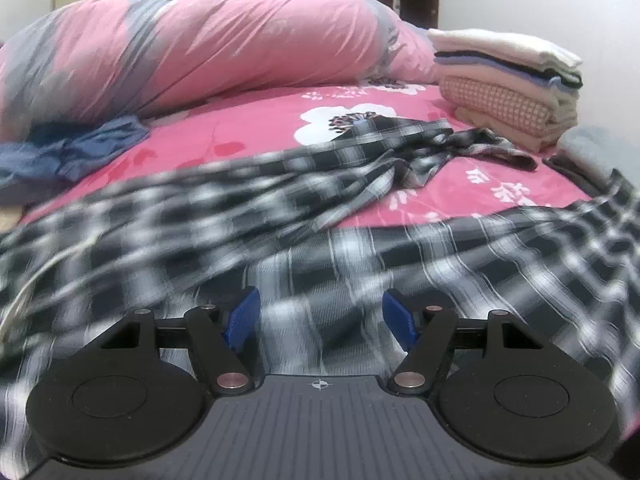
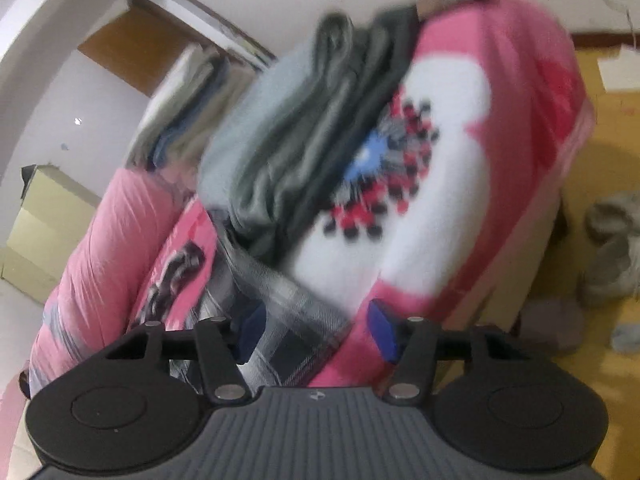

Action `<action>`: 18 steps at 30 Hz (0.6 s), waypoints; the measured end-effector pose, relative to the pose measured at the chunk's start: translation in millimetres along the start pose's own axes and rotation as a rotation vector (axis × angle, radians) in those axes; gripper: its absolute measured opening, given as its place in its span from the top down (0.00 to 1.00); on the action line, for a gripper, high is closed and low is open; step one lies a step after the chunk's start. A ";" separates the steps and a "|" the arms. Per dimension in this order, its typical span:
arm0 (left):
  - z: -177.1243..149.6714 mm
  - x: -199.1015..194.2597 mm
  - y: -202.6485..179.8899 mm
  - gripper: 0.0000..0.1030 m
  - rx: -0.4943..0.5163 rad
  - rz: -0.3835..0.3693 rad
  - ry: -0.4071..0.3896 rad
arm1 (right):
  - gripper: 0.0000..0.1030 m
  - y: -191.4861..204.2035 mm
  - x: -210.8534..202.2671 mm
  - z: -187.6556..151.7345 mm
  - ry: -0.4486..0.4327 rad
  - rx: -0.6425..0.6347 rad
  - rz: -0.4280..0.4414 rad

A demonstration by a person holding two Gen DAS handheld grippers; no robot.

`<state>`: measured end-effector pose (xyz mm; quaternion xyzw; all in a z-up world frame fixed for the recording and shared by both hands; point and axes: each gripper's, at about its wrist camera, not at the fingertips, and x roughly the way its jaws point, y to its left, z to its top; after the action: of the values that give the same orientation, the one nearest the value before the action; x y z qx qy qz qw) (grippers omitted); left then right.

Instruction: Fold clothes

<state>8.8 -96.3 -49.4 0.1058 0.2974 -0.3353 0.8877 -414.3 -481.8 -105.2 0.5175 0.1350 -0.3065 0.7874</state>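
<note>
Plaid shirt (image 1: 304, 216): black-and-white checked garment, spread loosely over the near part of the bed (image 1: 256, 120), which wears a pink sheet printed with white flowers.
Long axis: roughly from the near edge of the bed, under the left claw, away and to the right; a rumpled end, perhaps a sleeve or the collar, points toward the folded pile.
Lie of the cloth: creased and bunched in the middle, not flat; part of it hangs toward the near right of the left view.
Left claw (image 1: 320, 322): jaws wide, hovering just above the plaid cloth, nothing pinched between the blue pads.
Right claw (image 2: 316, 334): jaws apart, a fold of plaid lying between them; the pads do not appear to press on it, though the view is tilted and blurred.
Folded pile (image 1: 508, 80): finished clothes stacked at the far right of the bed, near the shirt's far end.
Blue garment (image 1: 80, 148): crumpled at the left, apart from the shirt.
Duvet (image 1: 208, 48): pink and grey, heaped along the back.
Risk, grip: either claw may catch two layers at once, because the cloth is bunched.
Risk, fold: creases would be pressed in if the shirt is not smoothed first.
Risk, pile: dragging the far end could nudge the stack, since it lies close by.
</note>
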 end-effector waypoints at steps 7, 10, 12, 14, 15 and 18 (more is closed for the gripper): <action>-25.3 -14.2 13.5 0.34 -0.044 0.035 0.026 | 0.94 7.7 -3.9 -9.5 -0.011 0.002 0.008; -27.6 -20.8 24.8 0.34 -0.076 0.053 0.015 | 0.95 20.2 -26.6 -11.1 -0.082 -0.059 -0.012; -30.7 -23.2 32.6 0.34 -0.098 0.056 0.013 | 0.95 21.4 -24.6 -12.8 -0.070 -0.078 -0.061; -33.1 -28.7 41.4 0.34 -0.123 0.060 0.008 | 0.94 15.4 -15.5 -12.4 -0.042 -0.052 -0.113; -34.0 -34.9 46.4 0.34 -0.132 0.068 0.003 | 0.90 10.5 -15.5 -11.1 -0.041 -0.007 -0.113; -38.4 -62.5 67.7 0.34 -0.175 0.096 -0.035 | 0.82 2.8 -32.1 -10.2 -0.112 0.099 -0.108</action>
<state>-1.6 2.8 -43.5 0.0360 0.3048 -0.2668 0.9136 -436.4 -460.9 -90.5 0.5301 0.1032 -0.3831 0.7494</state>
